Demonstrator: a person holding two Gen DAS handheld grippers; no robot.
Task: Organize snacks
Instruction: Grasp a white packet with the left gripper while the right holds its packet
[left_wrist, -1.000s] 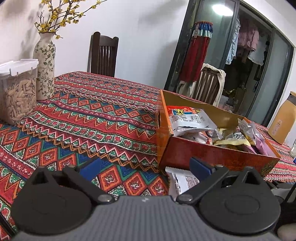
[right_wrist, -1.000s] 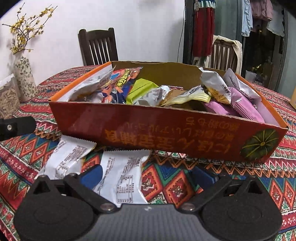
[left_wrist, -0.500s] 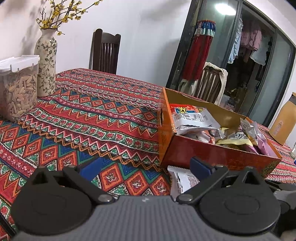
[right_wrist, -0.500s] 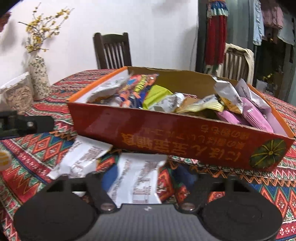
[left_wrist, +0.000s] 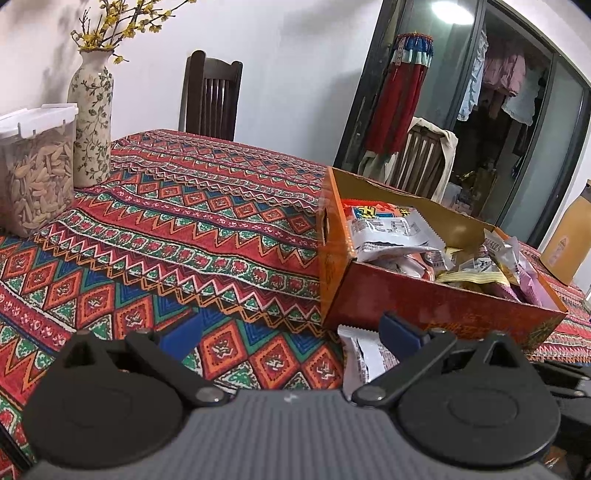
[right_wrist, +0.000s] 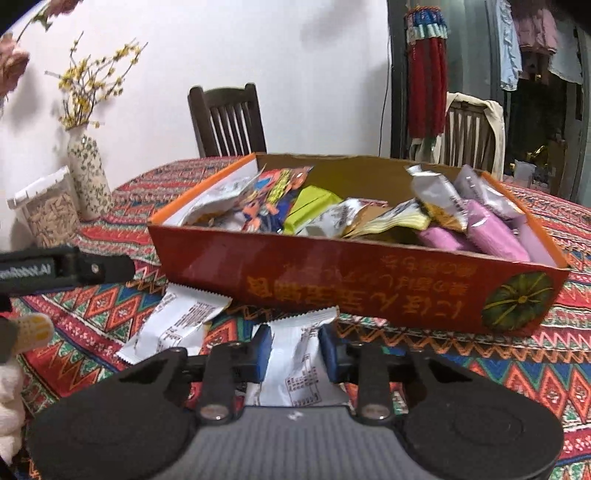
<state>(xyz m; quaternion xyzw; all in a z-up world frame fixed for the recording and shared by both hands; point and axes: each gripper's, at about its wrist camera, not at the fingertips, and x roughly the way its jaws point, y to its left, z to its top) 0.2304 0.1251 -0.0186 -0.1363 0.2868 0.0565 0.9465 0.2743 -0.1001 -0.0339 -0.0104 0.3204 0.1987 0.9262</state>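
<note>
An orange-red cardboard box (right_wrist: 369, 280) full of snack packets stands on the patterned tablecloth; it also shows in the left wrist view (left_wrist: 424, 299). Two white snack packets lie in front of it. My right gripper (right_wrist: 295, 350) is shut on the right-hand white packet (right_wrist: 299, 354), its blue pads pressing both sides. The other white packet (right_wrist: 177, 317) lies flat to its left and also shows in the left wrist view (left_wrist: 365, 354). My left gripper (left_wrist: 288, 330) is open and empty, low over the cloth left of the box.
A clear container of seeds (left_wrist: 35, 173) and a floral vase (left_wrist: 90, 122) stand at the far left. Wooden chairs (left_wrist: 210, 96) sit behind the table. A brown bag (left_wrist: 567, 236) stands at the right. My left gripper's body (right_wrist: 66, 267) shows at the left of the right wrist view.
My right gripper has closed from wide open onto the right-hand white packet and risen slightly. My left gripper has barely shifted and stays open.
</note>
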